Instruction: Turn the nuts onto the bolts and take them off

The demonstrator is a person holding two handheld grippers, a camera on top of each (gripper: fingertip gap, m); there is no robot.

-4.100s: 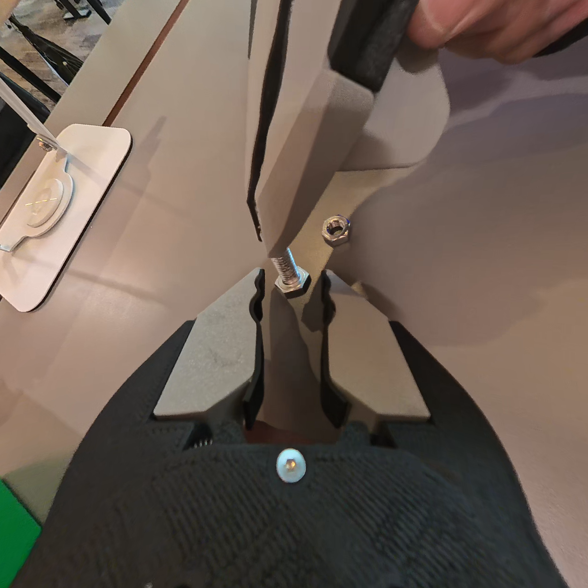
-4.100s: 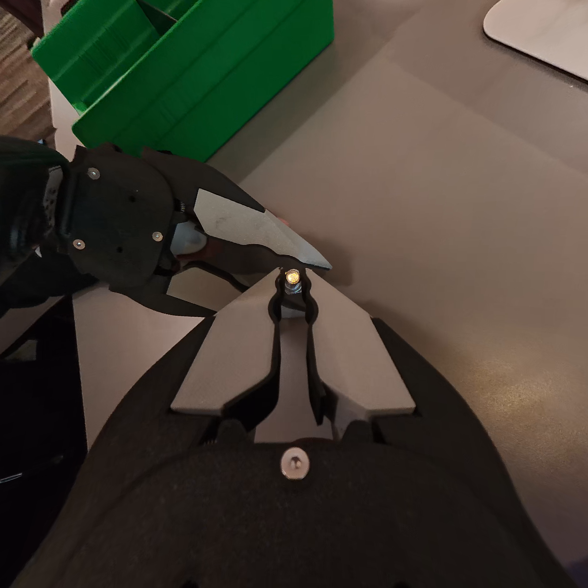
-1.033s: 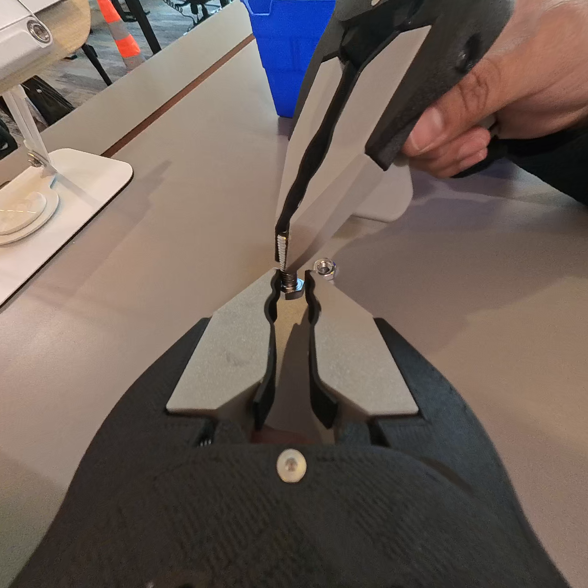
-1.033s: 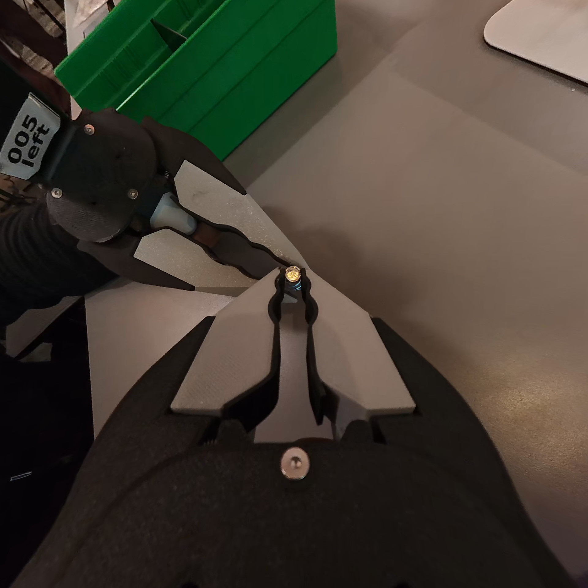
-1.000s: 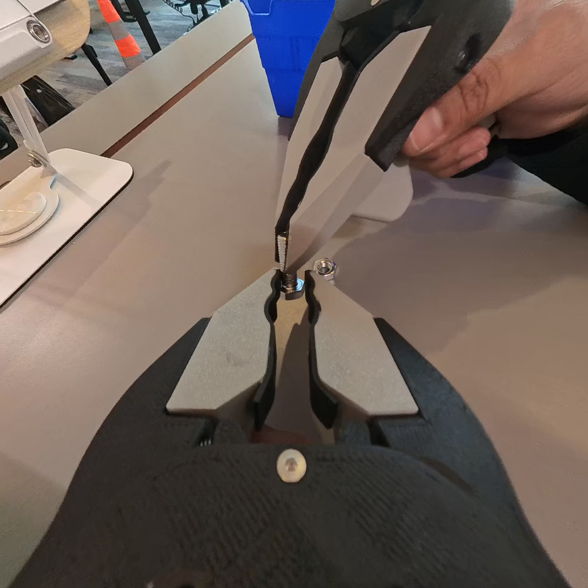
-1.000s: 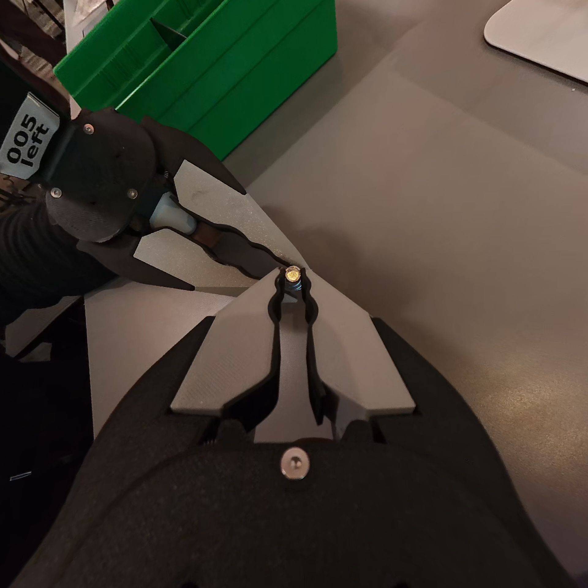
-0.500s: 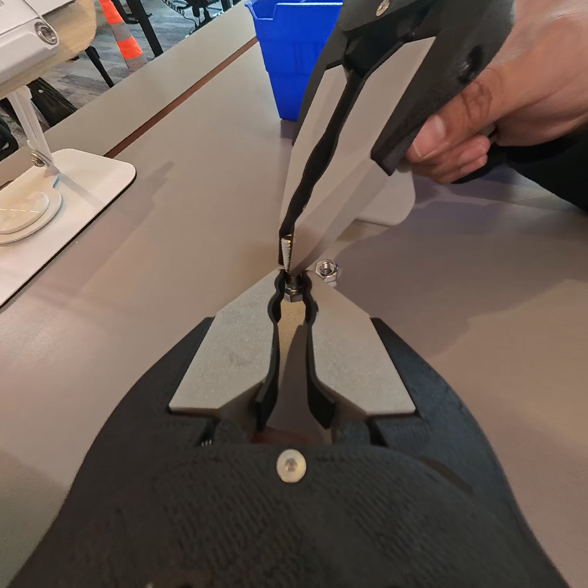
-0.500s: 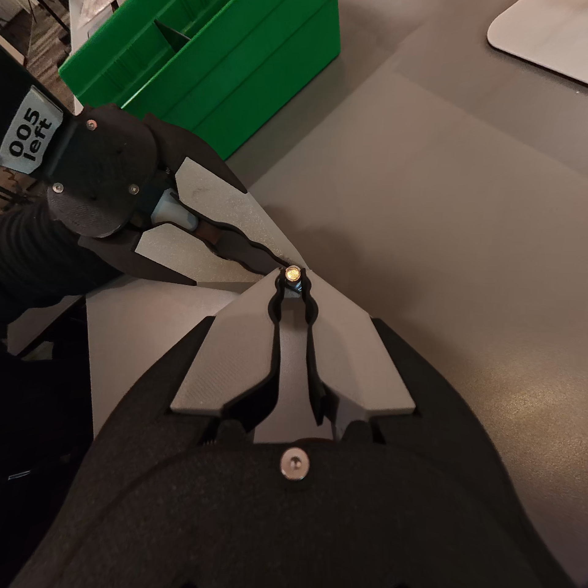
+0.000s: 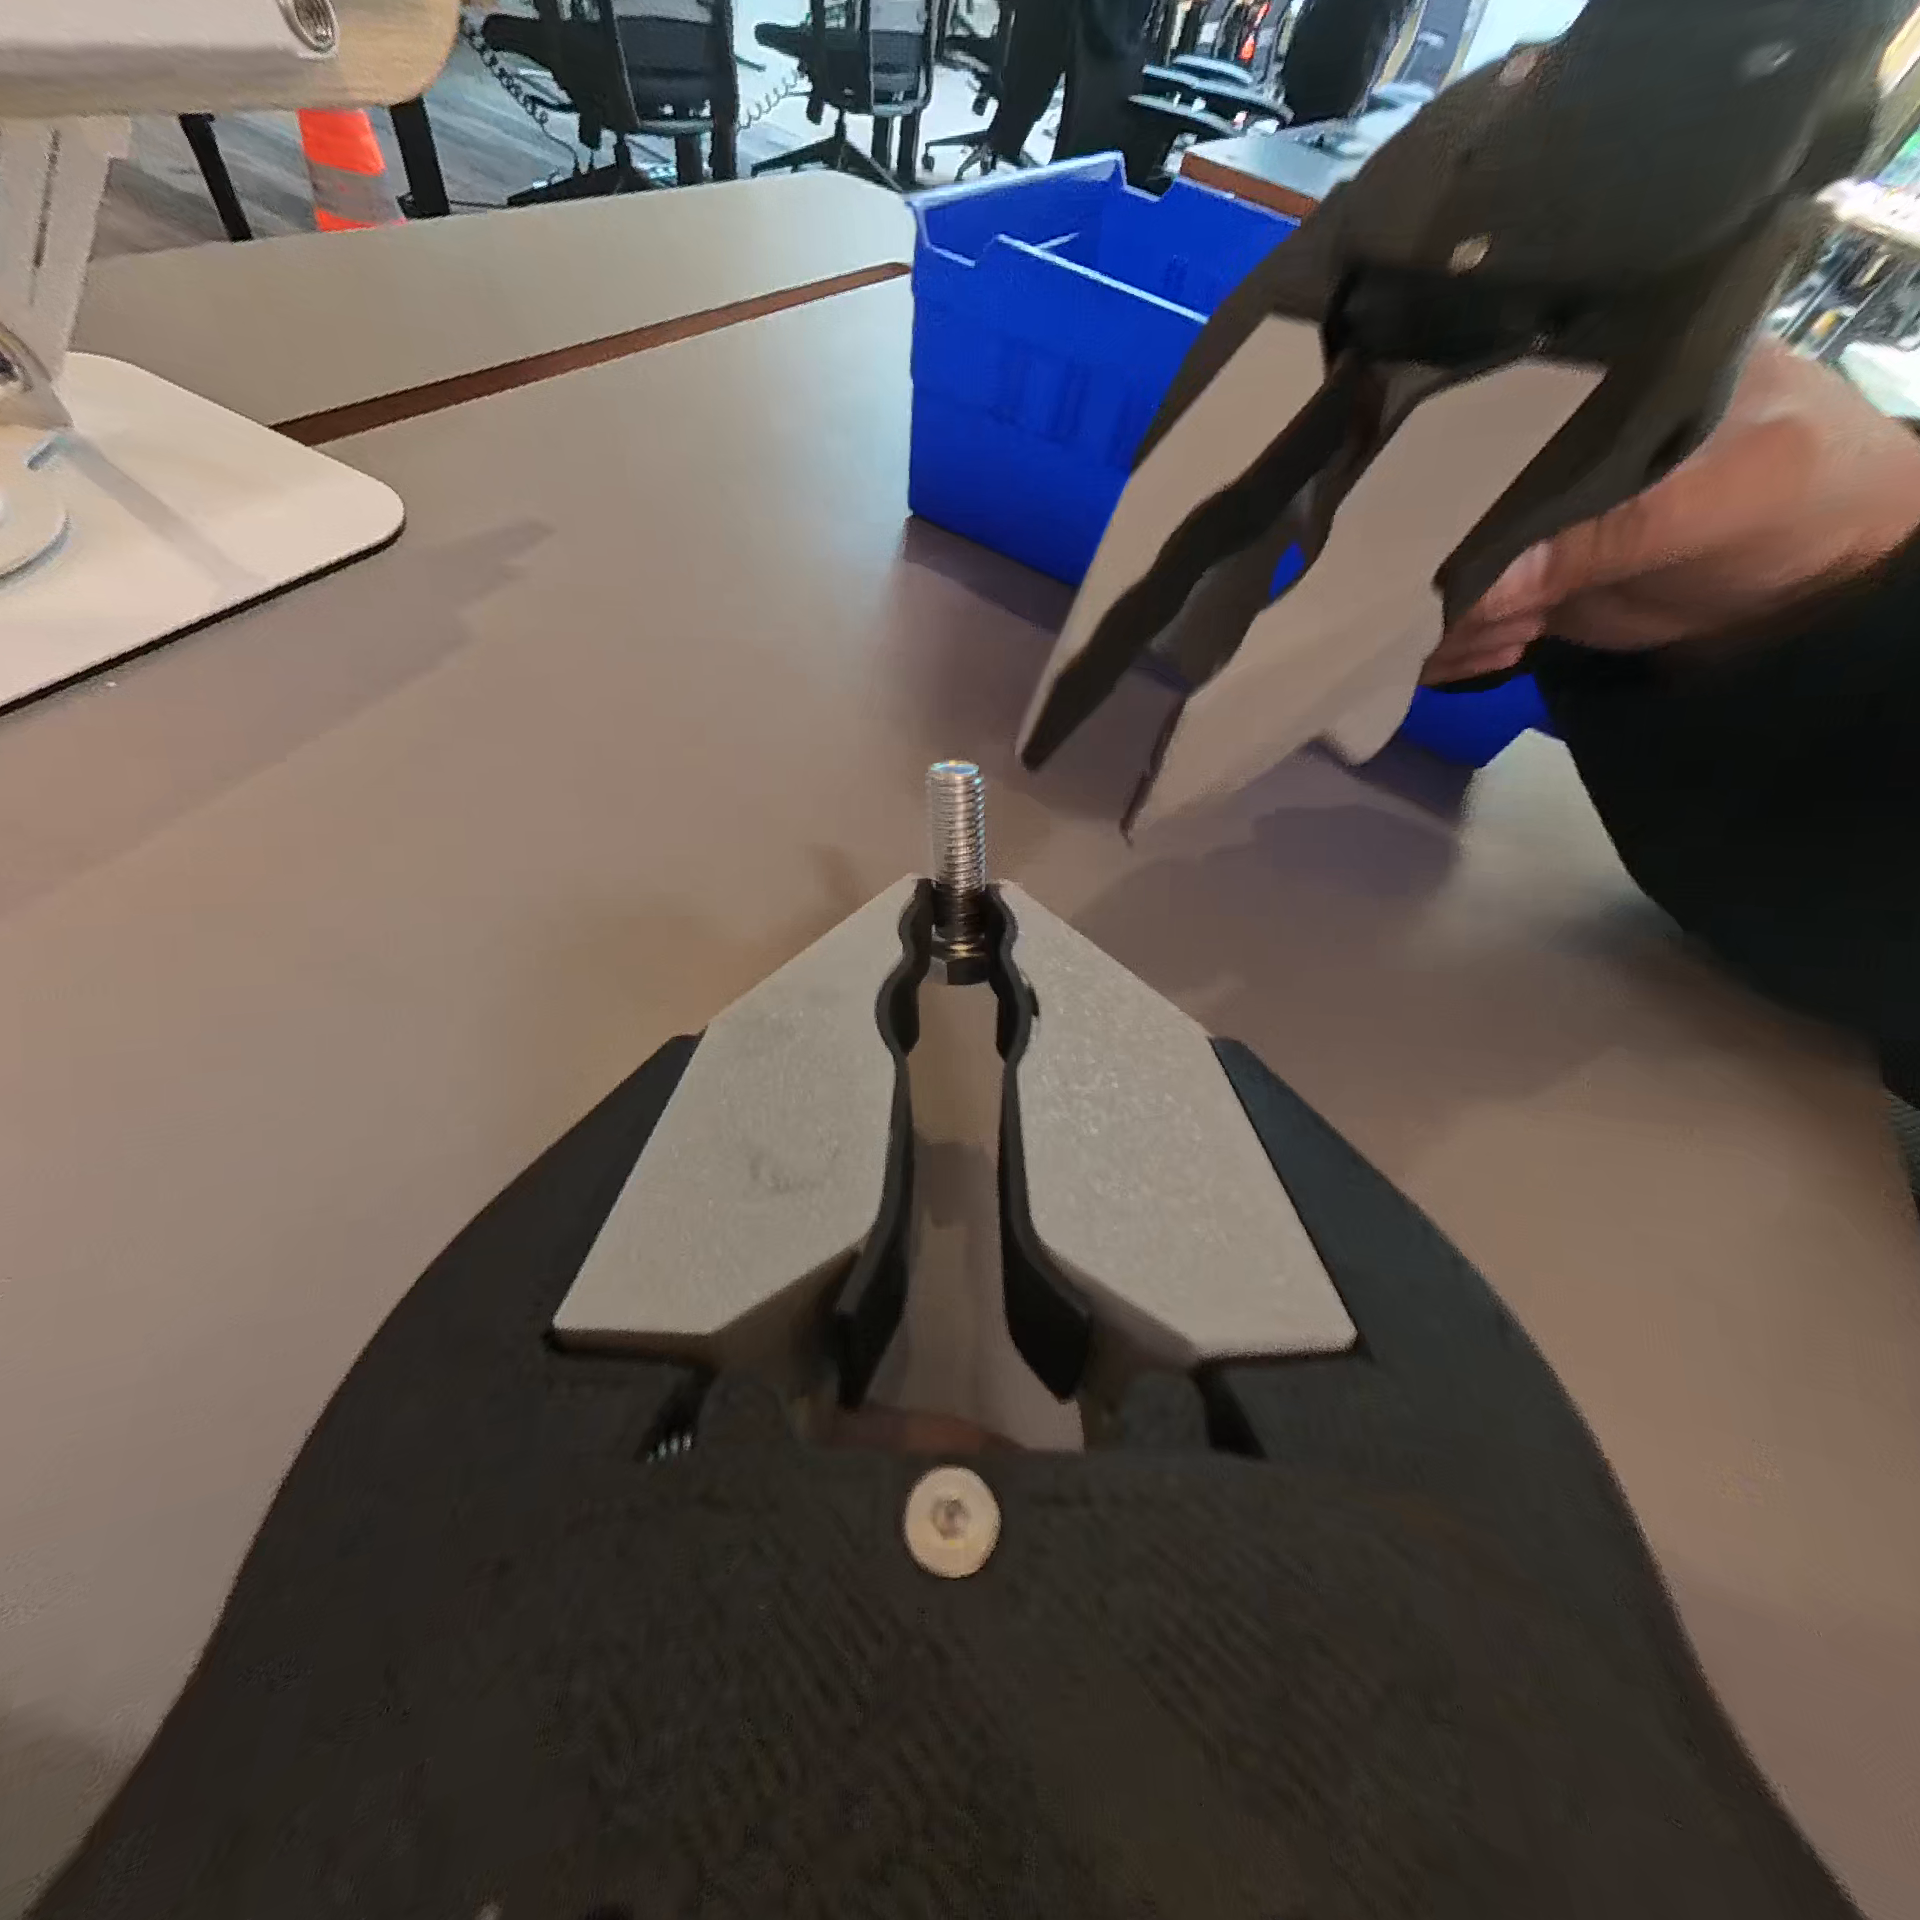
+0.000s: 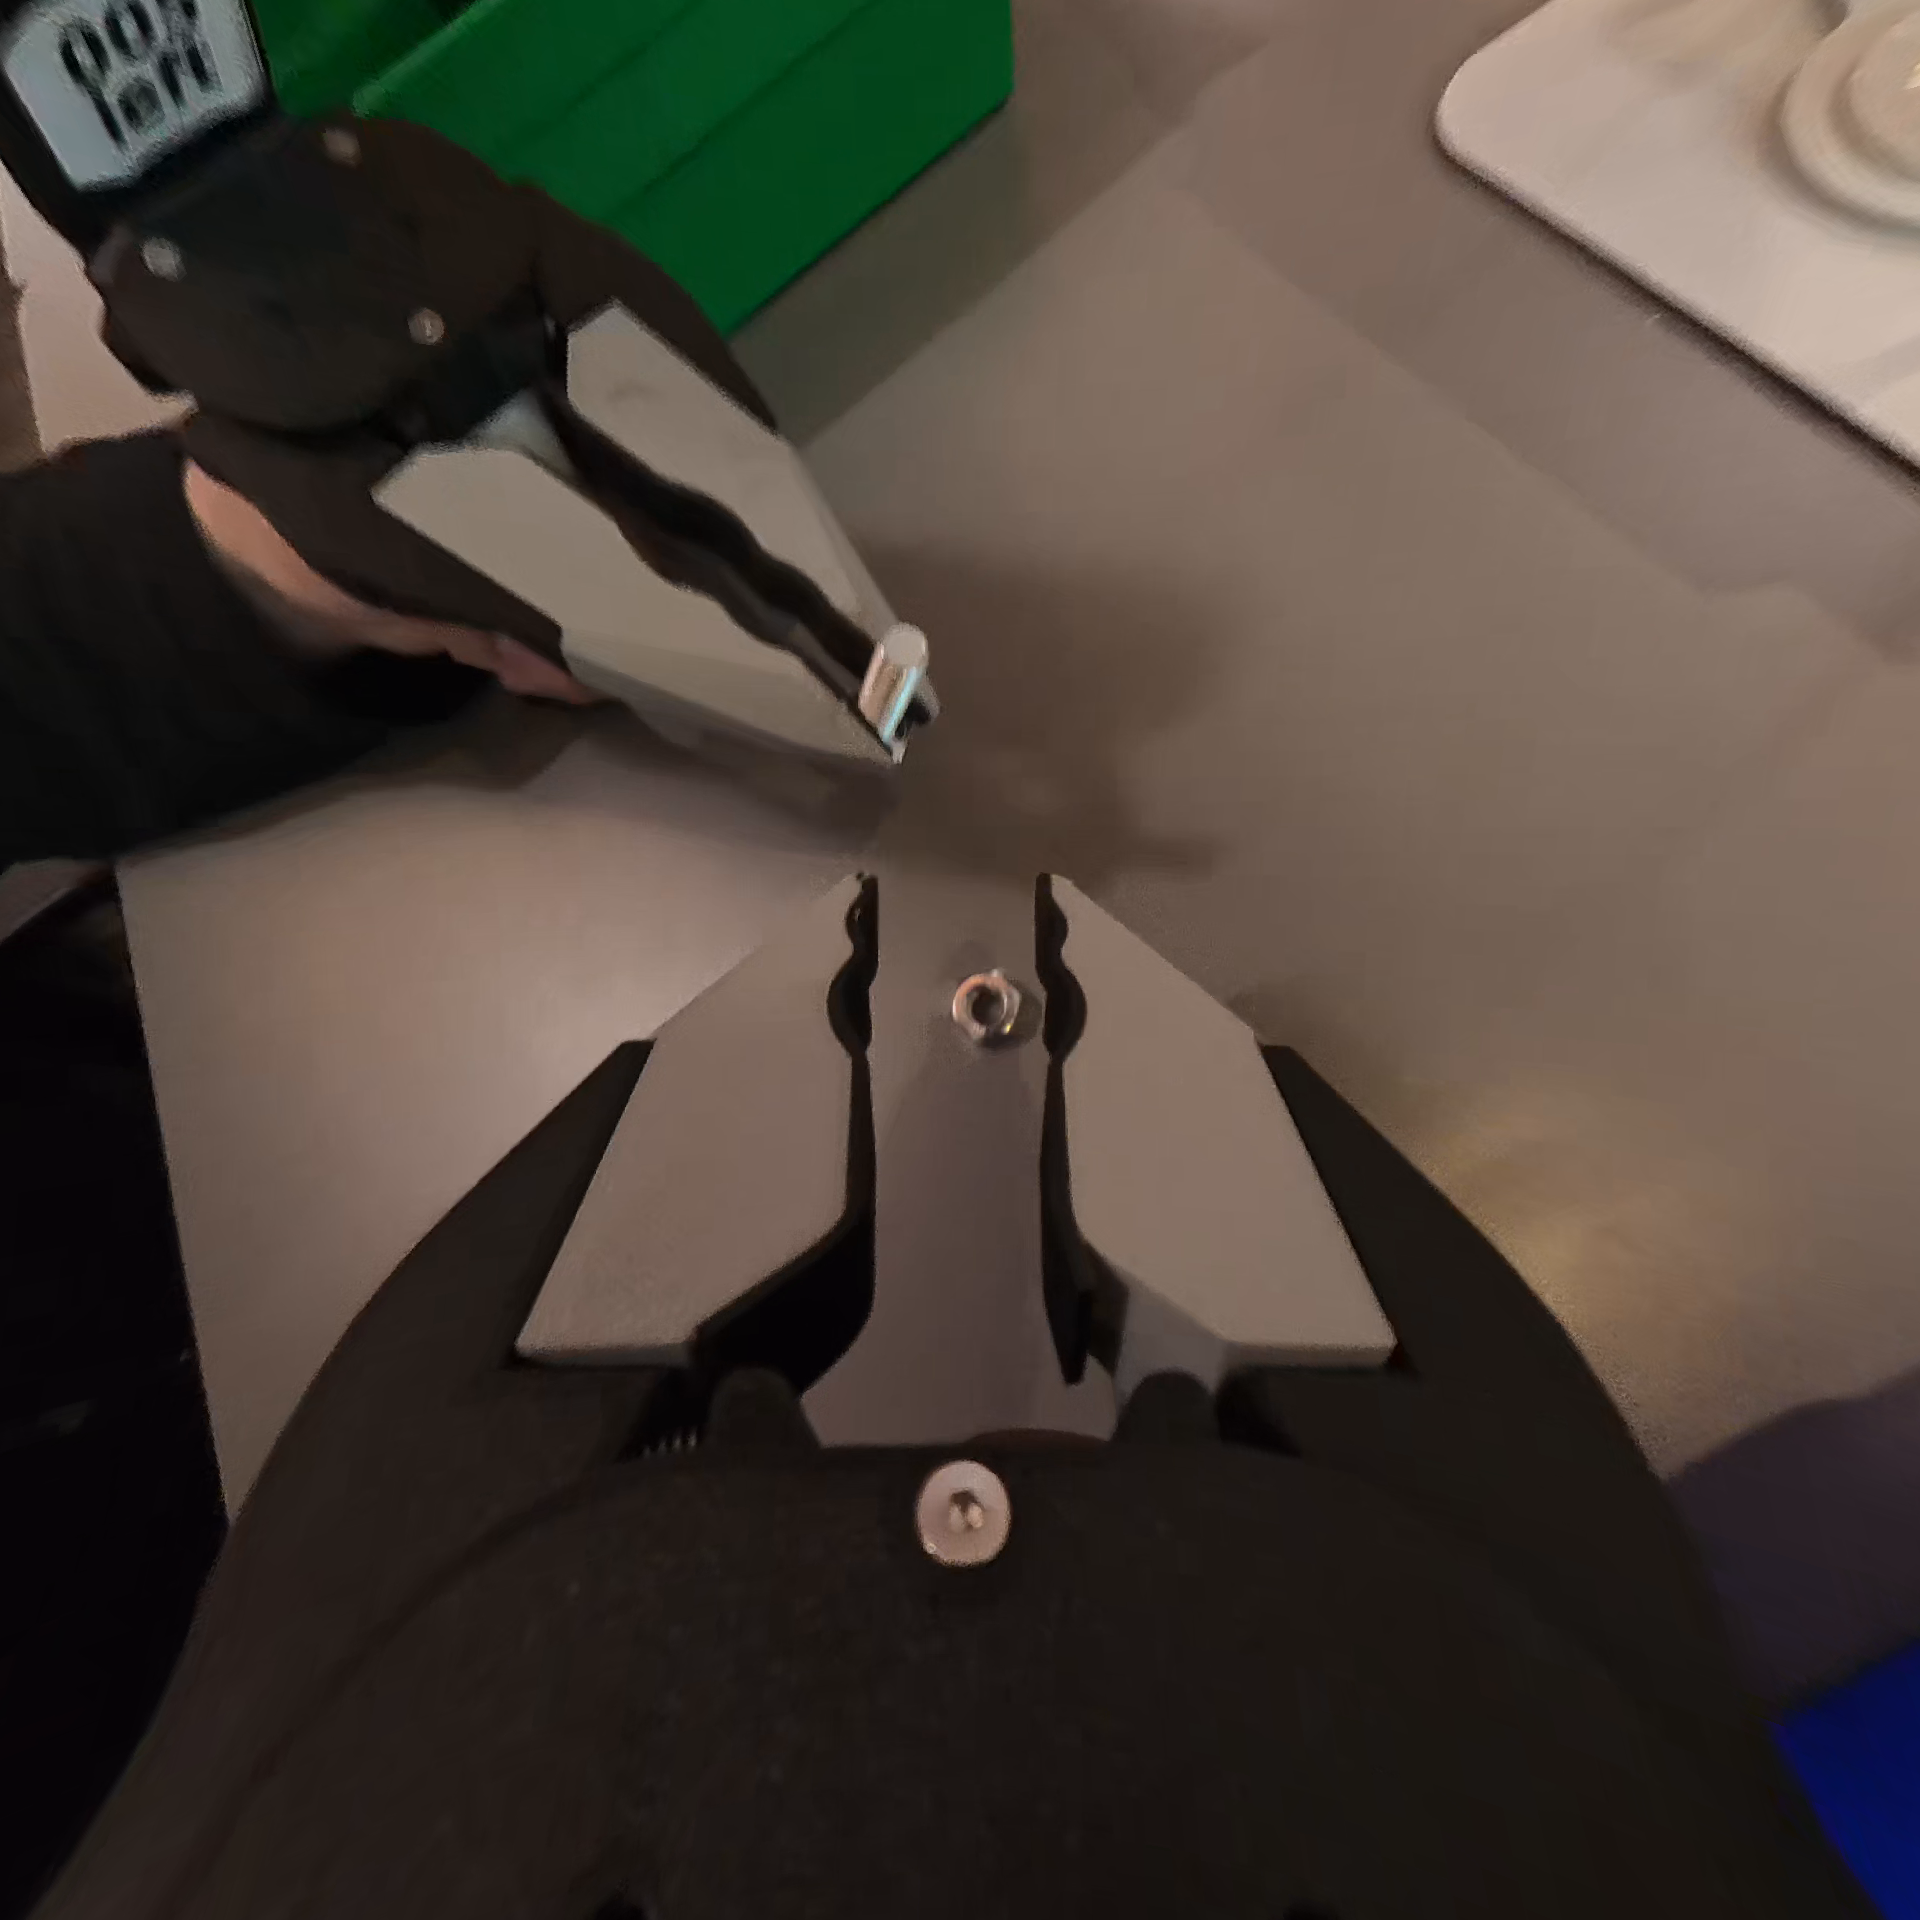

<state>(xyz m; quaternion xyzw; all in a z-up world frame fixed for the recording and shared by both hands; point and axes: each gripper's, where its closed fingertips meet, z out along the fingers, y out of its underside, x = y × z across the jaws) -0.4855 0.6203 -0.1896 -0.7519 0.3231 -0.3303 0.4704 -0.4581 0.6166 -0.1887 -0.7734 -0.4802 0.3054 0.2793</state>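
Tongs on the left (image 9: 958,914) are squeezed tight around the bottom of a small silver bolt with a screw thread (image 9: 956,831), which stands straight up past their grey tips. In the left wrist view the right tongs (image 9: 1091,774) hang above the grey surface (image 9: 520,790) with their tips spread apart and nothing in them, pointing down and left, held by a hand (image 9: 1714,540). A blue plastic bin (image 9: 1039,395) sits behind them.

In the right wrist view the right tongs (image 10: 954,883) are wide open over a little silver six-sided nut (image 10: 987,1008) lying flat on the surface, closer to the right tip. The left tongs (image 10: 894,717) reach in from the upper left, gripping the bolt. A green plastic bin (image 10: 727,135) sits behind them.
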